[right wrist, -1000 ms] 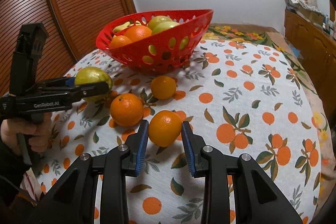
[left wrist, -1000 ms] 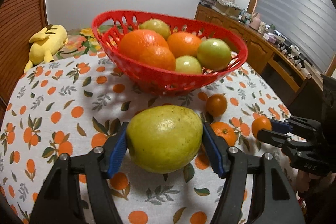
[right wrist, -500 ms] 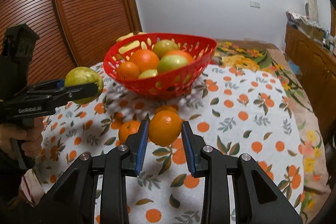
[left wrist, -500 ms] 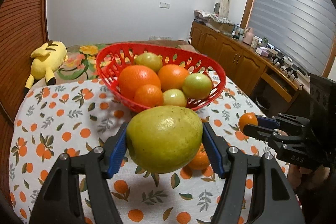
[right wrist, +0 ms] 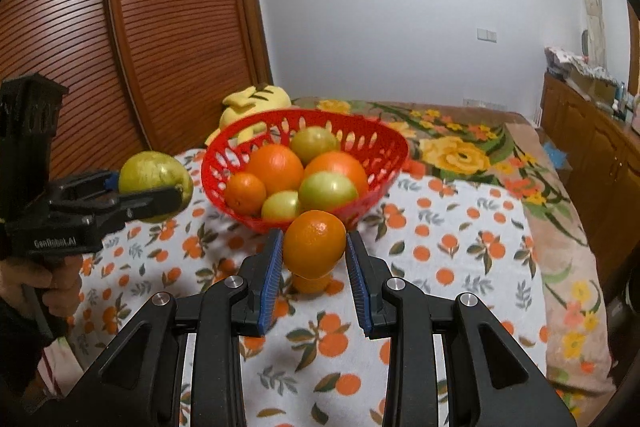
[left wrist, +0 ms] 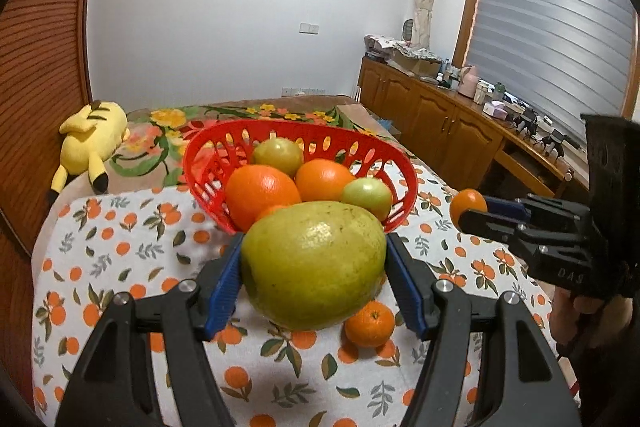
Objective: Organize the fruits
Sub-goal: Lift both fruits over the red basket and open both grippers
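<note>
My left gripper (left wrist: pixel 314 267) is shut on a large yellow-green pear (left wrist: pixel 314 263) and holds it above the table, in front of the red basket (left wrist: pixel 208 171). The pear also shows in the right wrist view (right wrist: pixel 154 177). My right gripper (right wrist: pixel 314 247) is shut on an orange (right wrist: pixel 314 243), held above the table near the basket's (right wrist: pixel 384 163) front rim. The basket holds several oranges and green fruits. The held orange also shows in the left wrist view (left wrist: pixel 467 207).
A small orange (left wrist: pixel 369 323) lies on the orange-patterned tablecloth (left wrist: pixel 120 267) below the pear; another orange (right wrist: pixel 311 283) lies under the right gripper. A yellow plush toy (left wrist: pixel 92 143) lies behind the table. Wooden cabinets (left wrist: pixel 440 131) stand at the right.
Both grippers have risen with their fruit. The basket now sits lower and farther in both views, and the table appears farther below.
</note>
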`<control>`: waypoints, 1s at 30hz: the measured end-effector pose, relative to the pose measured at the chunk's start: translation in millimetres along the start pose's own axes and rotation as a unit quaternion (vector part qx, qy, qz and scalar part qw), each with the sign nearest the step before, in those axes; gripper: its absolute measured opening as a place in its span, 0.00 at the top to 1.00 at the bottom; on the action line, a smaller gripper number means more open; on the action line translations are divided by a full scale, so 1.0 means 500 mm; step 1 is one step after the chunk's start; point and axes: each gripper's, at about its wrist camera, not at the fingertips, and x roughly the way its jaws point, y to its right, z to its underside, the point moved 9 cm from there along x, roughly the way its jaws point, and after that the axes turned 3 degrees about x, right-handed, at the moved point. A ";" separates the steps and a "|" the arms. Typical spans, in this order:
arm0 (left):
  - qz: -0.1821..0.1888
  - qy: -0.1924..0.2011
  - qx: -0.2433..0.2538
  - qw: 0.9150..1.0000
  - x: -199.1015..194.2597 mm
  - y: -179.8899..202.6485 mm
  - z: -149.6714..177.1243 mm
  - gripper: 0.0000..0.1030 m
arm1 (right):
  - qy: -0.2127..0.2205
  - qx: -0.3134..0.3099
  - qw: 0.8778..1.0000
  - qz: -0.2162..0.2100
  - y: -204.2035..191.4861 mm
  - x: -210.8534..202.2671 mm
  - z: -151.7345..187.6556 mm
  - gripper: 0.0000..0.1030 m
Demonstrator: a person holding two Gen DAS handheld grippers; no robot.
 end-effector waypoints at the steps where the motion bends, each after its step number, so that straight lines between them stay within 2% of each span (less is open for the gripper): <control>1: 0.000 0.002 0.002 1.000 0.001 0.000 -0.008 0.36 | 0.003 -0.002 1.000 0.001 -0.001 0.002 -0.010 0.70; 9: 0.001 0.009 0.003 1.000 0.023 -0.009 -0.038 0.36 | 0.003 -0.021 1.000 0.010 0.011 0.044 -0.062 0.70; 24: -0.013 -0.005 0.000 1.000 0.128 -0.063 -0.099 0.35 | -0.031 -0.028 0.999 0.017 0.069 0.181 -0.092 0.69; 25: -0.013 -0.006 -0.002 1.000 0.138 -0.068 -0.103 0.35 | -0.031 -0.025 0.999 0.016 0.073 0.187 -0.093 0.67; 26: -0.014 -0.007 -0.004 1.000 0.146 -0.072 -0.107 0.35 | -0.031 -0.023 0.999 0.019 0.078 0.191 -0.095 0.59; 30: -0.017 -0.009 -0.005 1.000 0.182 -0.092 -0.127 0.35 | -0.030 -0.012 0.999 0.007 0.085 0.204 -0.098 0.59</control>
